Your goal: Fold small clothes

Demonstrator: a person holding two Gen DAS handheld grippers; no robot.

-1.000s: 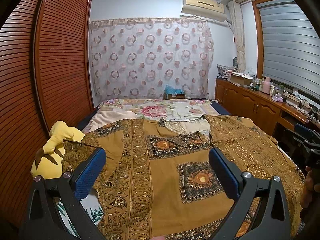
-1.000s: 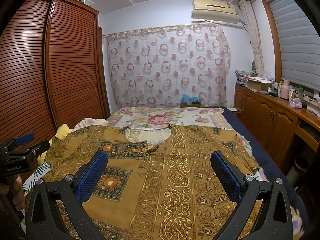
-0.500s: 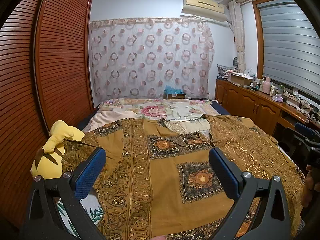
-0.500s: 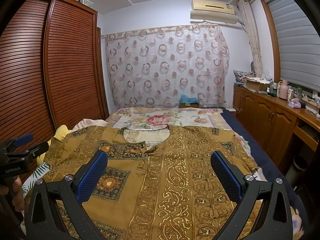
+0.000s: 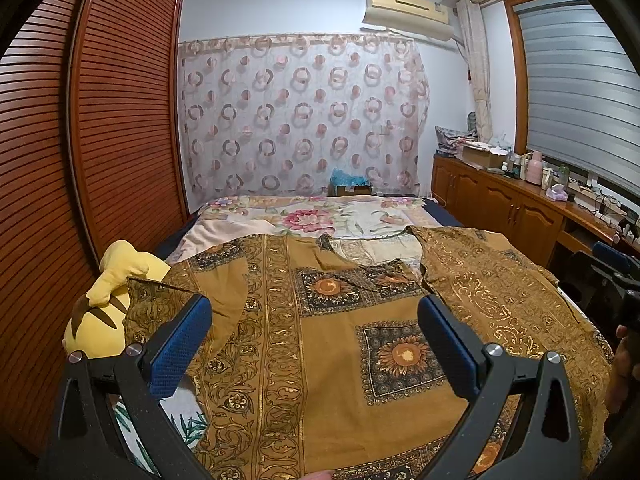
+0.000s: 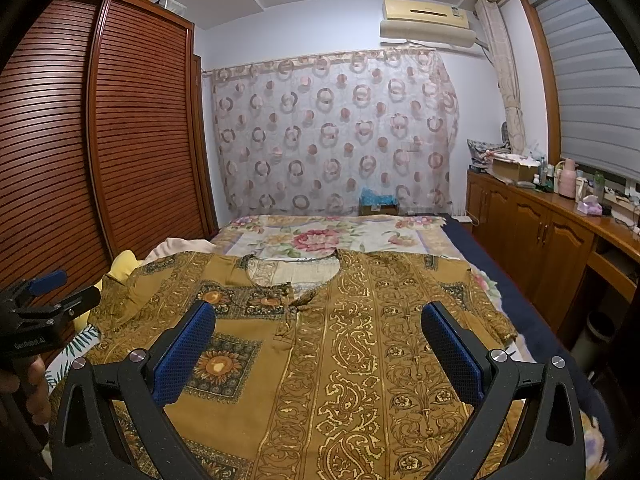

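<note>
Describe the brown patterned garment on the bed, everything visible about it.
The mustard-brown top is thin woven-looking fabric printed with gold scrollwork bands and dark squares holding sunflower medallions. It lies spread flat, front up, round neckline toward the curtain, short sleeves out. Its left sleeve drapes against a yellow plush toy. Neither open gripper touches it.

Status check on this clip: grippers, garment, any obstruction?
Left gripper open, empty. Right gripper open, empty. Mustard patterned shirt spread flat on bed, unfolded. Yellow plush toy under its left sleeve edge.
</note>
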